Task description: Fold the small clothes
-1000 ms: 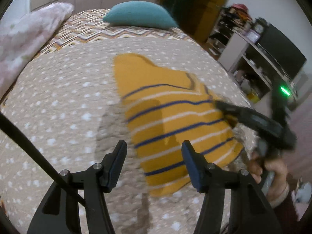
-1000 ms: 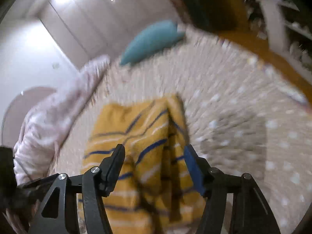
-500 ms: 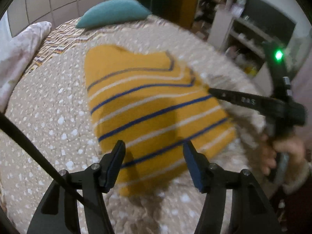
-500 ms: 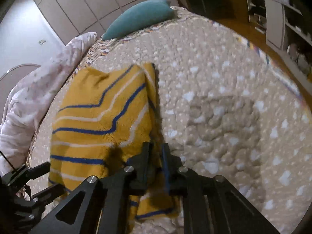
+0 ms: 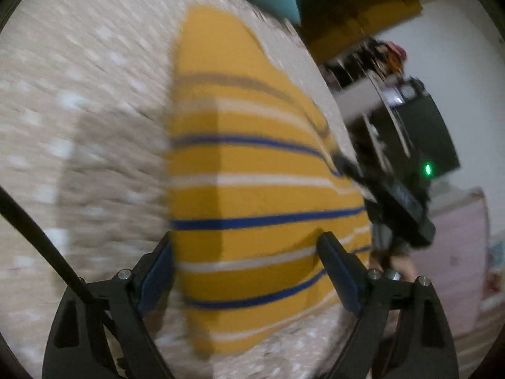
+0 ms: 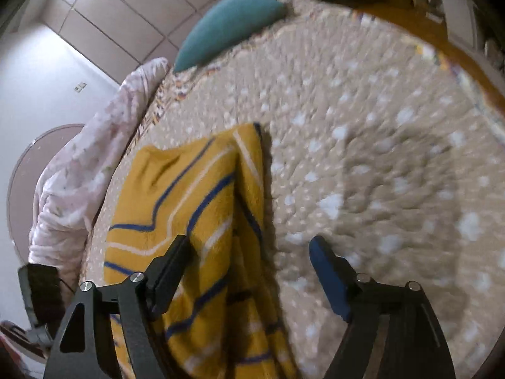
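Note:
A small mustard-yellow garment point(image 5: 252, 189) with blue and white stripes lies partly folded on the bed; it also shows in the right wrist view point(image 6: 195, 208). My left gripper point(image 5: 246, 252) is open and empty, just above the garment's near edge. My right gripper point(image 6: 249, 252) is open and empty over the garment's right folded edge; it also shows at the garment's right side in the left wrist view point(image 5: 344, 161). The left view is blurred.
The bed has a beige quilt with white spots point(image 6: 363, 158). A teal pillow point(image 6: 227, 22) lies at the head. A pale pink blanket point(image 6: 88, 158) is bunched along the left side. Shelves and a dark screen point(image 5: 419, 132) stand beyond the bed's right edge.
My right gripper was shut on the garment's right edge half a second ago; it has opened and let go. My left gripper has swung closer over the garment.

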